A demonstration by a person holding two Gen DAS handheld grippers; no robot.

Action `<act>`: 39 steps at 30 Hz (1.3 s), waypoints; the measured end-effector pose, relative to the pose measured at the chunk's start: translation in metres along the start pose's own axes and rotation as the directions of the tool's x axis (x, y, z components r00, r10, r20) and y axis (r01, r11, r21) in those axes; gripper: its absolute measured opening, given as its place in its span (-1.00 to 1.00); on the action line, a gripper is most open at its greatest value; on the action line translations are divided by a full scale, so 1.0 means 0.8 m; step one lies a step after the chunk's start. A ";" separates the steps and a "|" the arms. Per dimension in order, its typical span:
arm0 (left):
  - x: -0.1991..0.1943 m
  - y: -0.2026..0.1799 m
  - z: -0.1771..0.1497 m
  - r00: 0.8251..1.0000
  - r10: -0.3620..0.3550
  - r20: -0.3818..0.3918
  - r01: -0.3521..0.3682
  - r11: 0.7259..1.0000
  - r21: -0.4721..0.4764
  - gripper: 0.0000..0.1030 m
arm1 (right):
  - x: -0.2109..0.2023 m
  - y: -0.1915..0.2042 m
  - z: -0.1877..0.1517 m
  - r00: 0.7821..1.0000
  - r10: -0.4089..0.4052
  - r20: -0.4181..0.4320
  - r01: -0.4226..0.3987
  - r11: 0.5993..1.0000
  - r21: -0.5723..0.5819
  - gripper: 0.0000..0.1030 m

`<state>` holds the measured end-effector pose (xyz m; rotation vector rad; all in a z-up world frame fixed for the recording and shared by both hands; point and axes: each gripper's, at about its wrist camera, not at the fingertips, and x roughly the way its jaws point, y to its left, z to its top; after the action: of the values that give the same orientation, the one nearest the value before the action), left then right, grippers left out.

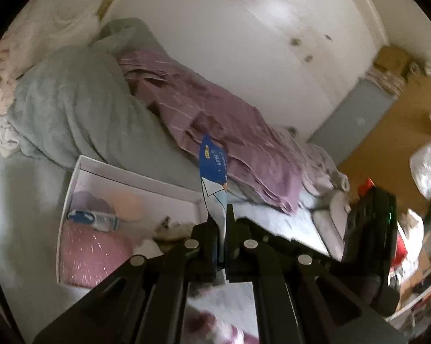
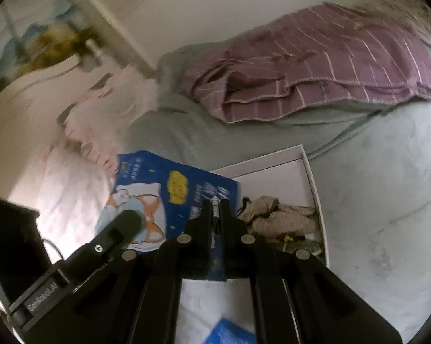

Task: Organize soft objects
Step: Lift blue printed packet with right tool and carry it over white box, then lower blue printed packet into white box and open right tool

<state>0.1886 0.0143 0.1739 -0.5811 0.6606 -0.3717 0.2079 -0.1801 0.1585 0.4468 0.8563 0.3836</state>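
In the left wrist view, a white open-topped cardboard box (image 1: 80, 172) is lying on the bed at about eight o'clock. It is holding a pink dotted cushion (image 1: 89, 255), a small blue-and-white packet (image 1: 93, 219), a pale peach round soft thing (image 1: 126, 203) and a crumpled beige cloth (image 1: 169, 229). Above the box, a bulky grey-green fleece blanket (image 1: 72, 106) is filling the ten o'clock area. Toward the centre, the left gripper (image 1: 221, 223) is clamping its jaws on the lower edge of a flat blue-and-white printed plastic package (image 1: 214, 172), which is standing up edge-on toward twelve o'clock. A purple striped woven blanket (image 1: 215, 120) is lying beyond it, running toward three o'clock beside the white wall (image 1: 244, 43).

In the right wrist view, a pink-and-white pillow (image 2: 69, 200) is lying at nine o'clock. Just right of it the package (image 2: 169, 189) is showing its broad printed face, hanging over the bed beside the box. The right gripper (image 2: 215, 209) is pinching the package's right edge with its jaws shut on it. The box (image 2: 312, 177) is sitting at four o'clock, and the purple blanket (image 2: 330, 66) is lying folded at one o'clock.
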 end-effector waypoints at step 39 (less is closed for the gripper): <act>0.054 0.140 -0.010 0.952 0.305 0.005 -0.298 0.933 -0.202 0.29 | 0.062 -0.075 -0.004 0.995 -0.073 0.074 0.067 0.995 0.080 -0.87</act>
<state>0.2304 0.0771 0.0803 -0.6634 0.7446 -0.0056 0.2438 -0.2054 0.0944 0.4982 0.8116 0.2676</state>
